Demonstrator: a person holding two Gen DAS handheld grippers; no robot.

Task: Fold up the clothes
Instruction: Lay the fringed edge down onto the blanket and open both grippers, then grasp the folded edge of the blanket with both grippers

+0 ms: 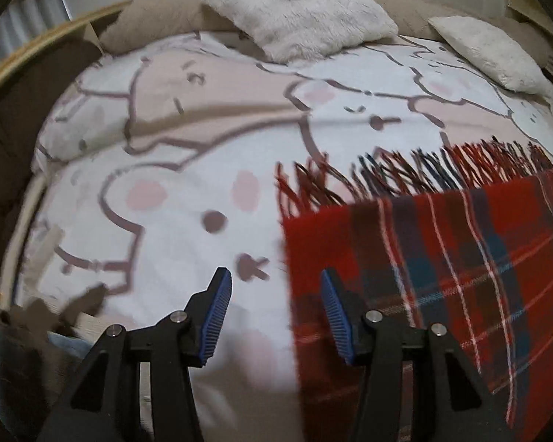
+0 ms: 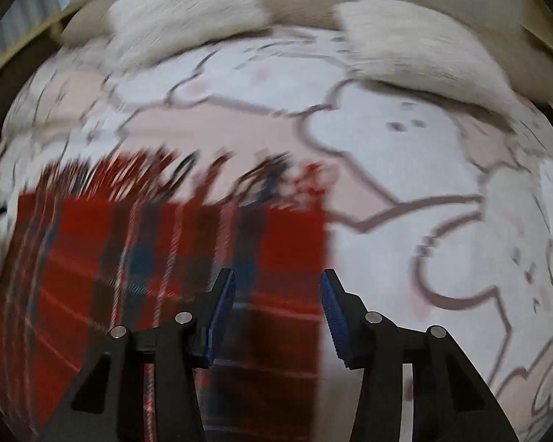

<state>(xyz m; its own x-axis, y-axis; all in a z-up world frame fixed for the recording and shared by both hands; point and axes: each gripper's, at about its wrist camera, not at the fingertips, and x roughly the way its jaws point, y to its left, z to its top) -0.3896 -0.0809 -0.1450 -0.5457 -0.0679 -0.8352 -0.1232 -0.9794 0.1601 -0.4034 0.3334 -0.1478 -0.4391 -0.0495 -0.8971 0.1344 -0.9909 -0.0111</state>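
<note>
A red plaid scarf (image 1: 442,258) with a dark fringe (image 1: 405,173) along its far edge lies flat on the bed. My left gripper (image 1: 276,294) is open above the scarf's left edge, with nothing between its blue pads. In the right wrist view the same scarf (image 2: 129,258) fills the lower left, blurred by motion. My right gripper (image 2: 278,294) is open over the scarf's right edge, also holding nothing.
The bed is covered by a white and pink cartoon-print sheet (image 1: 166,184). Two fluffy white cushions (image 1: 298,7) (image 1: 494,51) lie at the head, against a beige bolster (image 1: 151,18). A wooden bed frame (image 1: 37,48) runs along the left side.
</note>
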